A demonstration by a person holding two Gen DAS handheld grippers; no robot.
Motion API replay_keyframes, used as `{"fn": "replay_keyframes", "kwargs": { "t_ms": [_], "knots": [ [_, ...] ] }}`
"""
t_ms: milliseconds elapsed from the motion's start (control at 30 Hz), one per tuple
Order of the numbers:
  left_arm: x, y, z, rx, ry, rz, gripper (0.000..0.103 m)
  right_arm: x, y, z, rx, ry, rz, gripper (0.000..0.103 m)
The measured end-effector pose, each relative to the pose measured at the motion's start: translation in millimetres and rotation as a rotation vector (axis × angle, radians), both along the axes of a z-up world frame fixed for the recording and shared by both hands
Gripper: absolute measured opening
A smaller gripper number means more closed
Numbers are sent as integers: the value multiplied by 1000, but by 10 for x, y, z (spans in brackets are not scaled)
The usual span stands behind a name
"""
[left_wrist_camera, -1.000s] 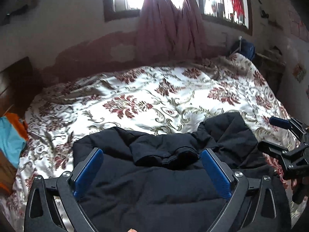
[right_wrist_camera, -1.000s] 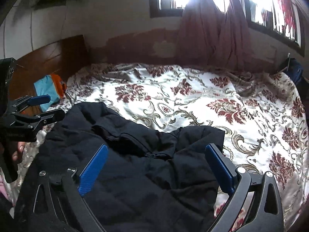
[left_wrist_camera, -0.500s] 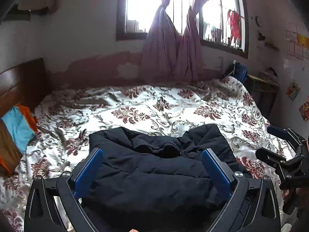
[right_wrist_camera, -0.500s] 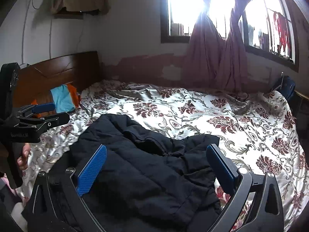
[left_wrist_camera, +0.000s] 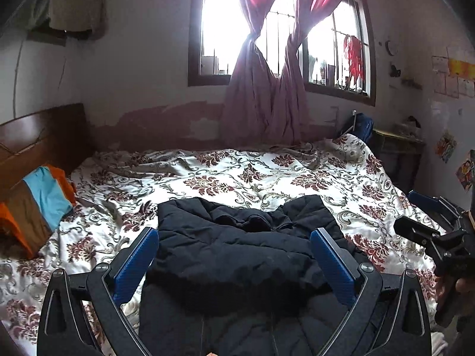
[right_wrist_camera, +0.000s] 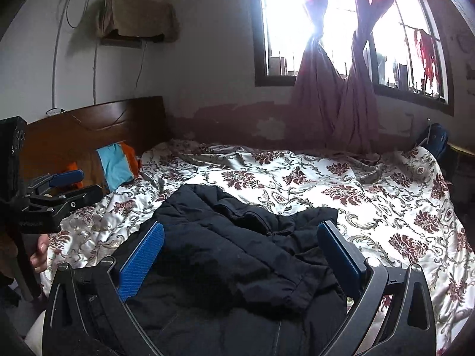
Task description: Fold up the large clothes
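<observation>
A black padded jacket (left_wrist_camera: 240, 255) lies bunched on the near part of the bed, its collar toward the window; it also shows in the right wrist view (right_wrist_camera: 237, 261). My left gripper (left_wrist_camera: 234, 258) is open and empty, held above the jacket with its blue pads wide apart. My right gripper (right_wrist_camera: 240, 255) is open and empty too, above the jacket's right half. The right gripper shows at the right edge of the left wrist view (left_wrist_camera: 430, 225); the left gripper shows at the left edge of the right wrist view (right_wrist_camera: 59, 190).
The bed carries a white floral cover (left_wrist_camera: 267, 175). A folded orange, blue and brown cloth (left_wrist_camera: 38, 204) lies by the wooden headboard (right_wrist_camera: 89, 130) on the left. A window with tied purple curtains (left_wrist_camera: 267, 89) is behind the bed. A small table (left_wrist_camera: 397, 145) stands at the far right.
Both grippers have drawn back and risen from the jacket, so more of the bed and room shows. Both stayed open. The jacket lies as before.
</observation>
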State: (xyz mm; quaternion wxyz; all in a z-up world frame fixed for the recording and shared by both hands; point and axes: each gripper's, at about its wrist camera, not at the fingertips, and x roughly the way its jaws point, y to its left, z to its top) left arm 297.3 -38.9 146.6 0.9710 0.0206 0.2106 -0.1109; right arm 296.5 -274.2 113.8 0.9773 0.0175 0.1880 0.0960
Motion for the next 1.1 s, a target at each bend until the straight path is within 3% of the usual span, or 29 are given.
{"fn": "replay_keyframes", "kwargs": {
  "t_ms": [800, 1100],
  "knots": [
    [-1014, -66, -440, 33, 15, -41, 102, -1253, 136, -431, -94, -31, -9, 101],
    [-1291, 177, -775, 18, 64, -27, 102, -1437, 173, -803, -161, 67, -9, 101]
  ]
}}
